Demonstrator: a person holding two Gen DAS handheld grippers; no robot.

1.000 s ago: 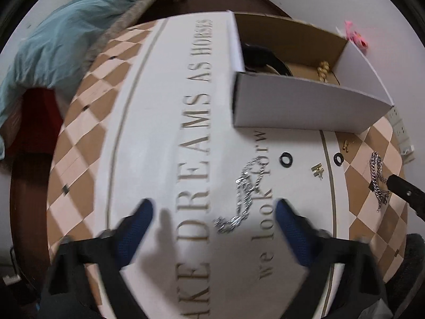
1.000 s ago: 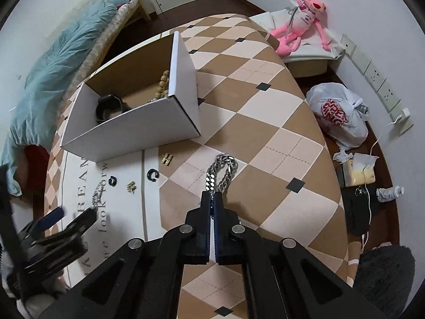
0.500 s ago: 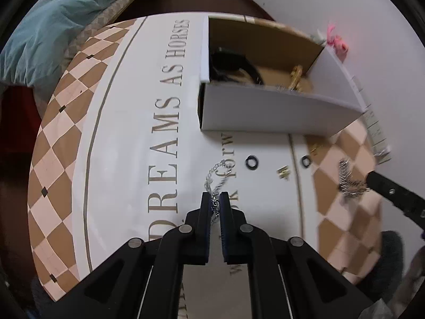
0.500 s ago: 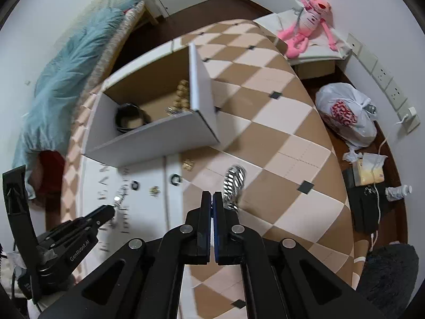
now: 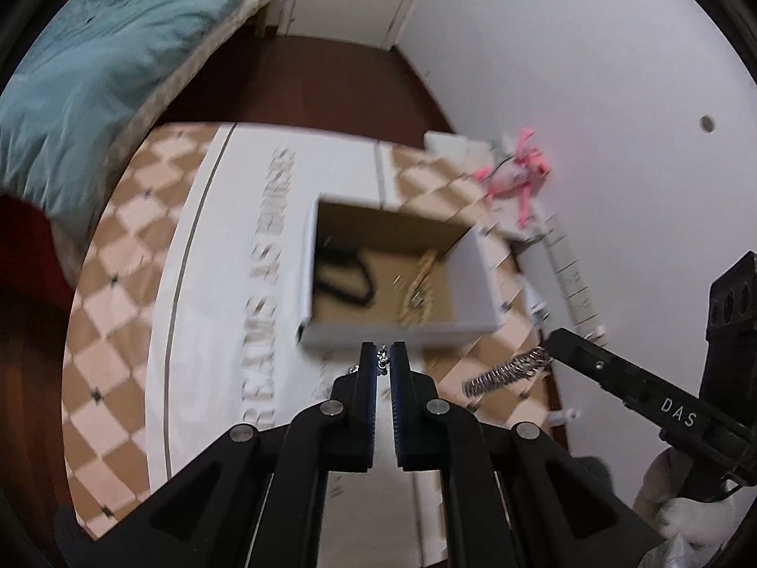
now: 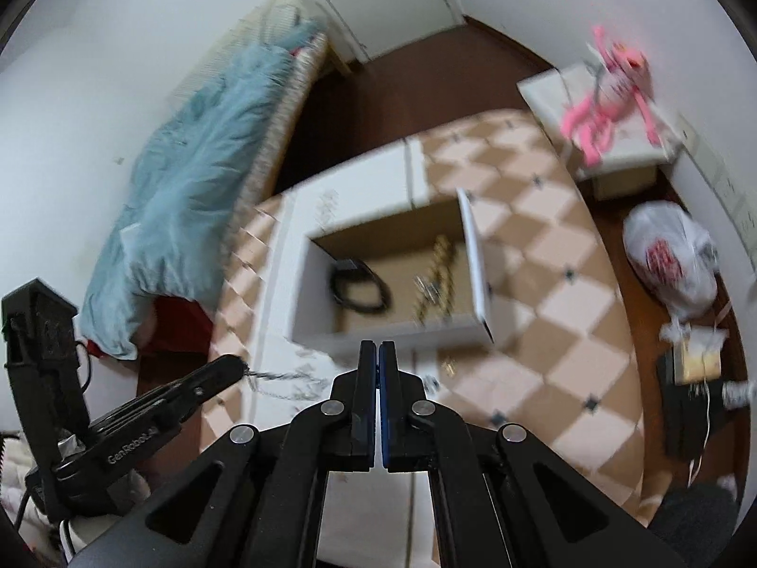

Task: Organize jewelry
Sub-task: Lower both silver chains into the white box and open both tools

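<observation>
A blue blanket [image 5: 94,61] lies on a bed at far left, beside a checked table [image 5: 118,284] with a white printed band. The left claw [image 5: 383,364] is clenched on a thin silver chain [image 5: 382,359], only a few links showing between its tips; in the right wrist view the rest of that chain [image 6: 284,378] trails sideways from the claw, blurred and off the table. Just beyond the tips sits an open cardboard box [image 5: 397,331] on the table, holding a black band [image 5: 343,279] and gold beads [image 5: 418,293]. To the right, the right claw [image 6: 379,359] is clenched on a thick silver chain [image 5: 508,371], which hangs from its tip in mid-air near the box's right corner; its own camera hides that chain behind the closed tips. A pink toy [image 5: 515,180] lies by the wall at far right. Both chains look on their way to the box. The likely risks: a loose swinging tail could catch the box's near wall and drape outside it, the thin chain could slip from so small a pinch, or the two dangling chains could tangle if released together. Small pieces on the table in front of the box are too blurred to identify.
</observation>
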